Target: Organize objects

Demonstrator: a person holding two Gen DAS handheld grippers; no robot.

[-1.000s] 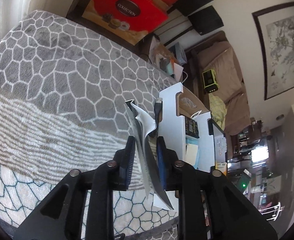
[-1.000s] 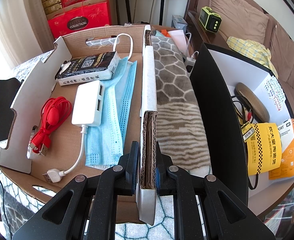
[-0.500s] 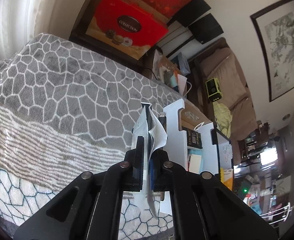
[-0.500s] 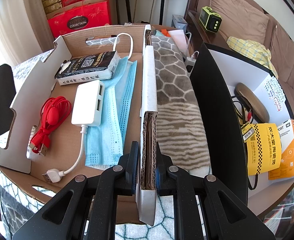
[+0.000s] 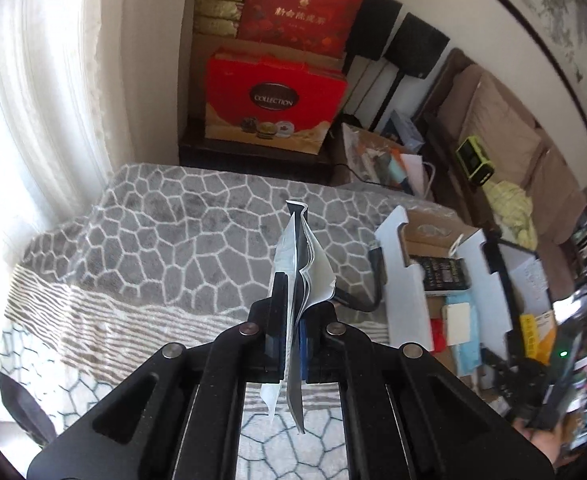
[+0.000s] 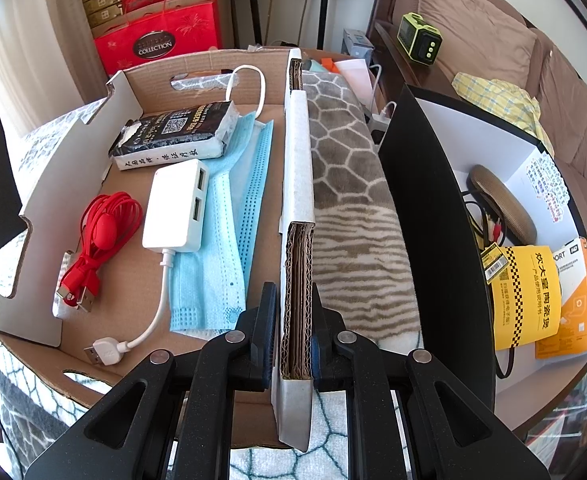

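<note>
**Carrying a packet toward the tray**

We judge the step in hand to be a carry: our left tool [image 5: 292, 344] is clenched on a thin, crinkled foil-and-paper packet [image 5: 302, 264], held edge-up at the centre of the left view above the blanket [image 5: 153, 248], with a black cable [image 5: 375, 276] beside it. Our right tool [image 6: 291, 344] grips the side wall of the cardboard tray [image 6: 298, 184], lower centre of the right view, likely steadying it.

The tray is corrugated, white outside and brown inside. It holds a glossy black pack [image 6: 173, 136], soft pleated blue masks [image 6: 229, 216], a smooth white USB hub [image 6: 175, 210] and a coiled red cable [image 6: 101, 232].

Next, we think, the packet must travel over the tray wall at the right of the left view and be let go onto bare cardboard, without flexing the limp sheet.
</note>
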